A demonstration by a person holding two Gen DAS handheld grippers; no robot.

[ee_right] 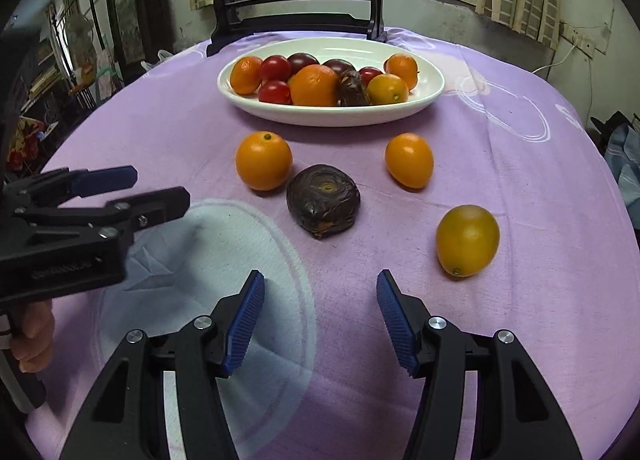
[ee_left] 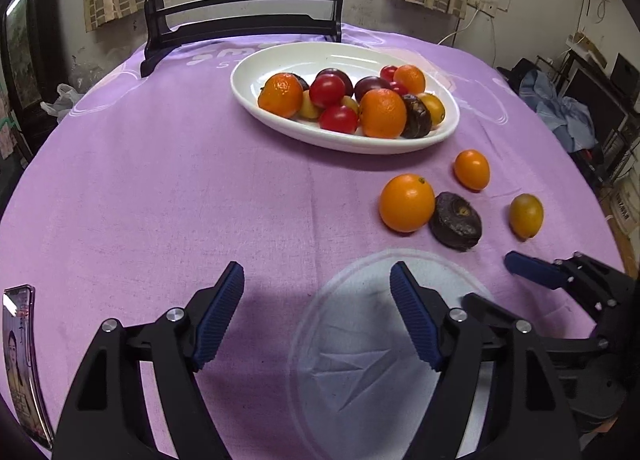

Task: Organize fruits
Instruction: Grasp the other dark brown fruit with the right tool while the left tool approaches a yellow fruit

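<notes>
A white oval dish point(ee_left: 344, 144) point(ee_right: 332, 120) at the back of the purple-covered table holds oranges, red tomatoes, dark plums and a dark wrinkled fruit. Loose on the cloth in front of it lie a round orange point(ee_left: 407, 202) point(ee_right: 263, 160), a dark wrinkled fruit point(ee_left: 456, 226) point(ee_right: 323, 200), a small orange kumquat point(ee_left: 472, 169) point(ee_right: 409, 160) and a yellower kumquat point(ee_left: 526, 216) point(ee_right: 467, 239). My left gripper point(ee_left: 316, 272) point(ee_right: 160, 186) hovers open and empty, left of the loose fruit. My right gripper point(ee_right: 320, 276) point(ee_left: 490, 280) is open and empty just short of the dark fruit.
A dark wooden stand with a round painted panel point(ee_left: 240, 20) rises behind the dish. A phone point(ee_left: 20, 360) lies at the table's near left edge. A pale oval print point(ee_left: 380, 340) marks the cloth under both grippers. Clutter lines the room to the right.
</notes>
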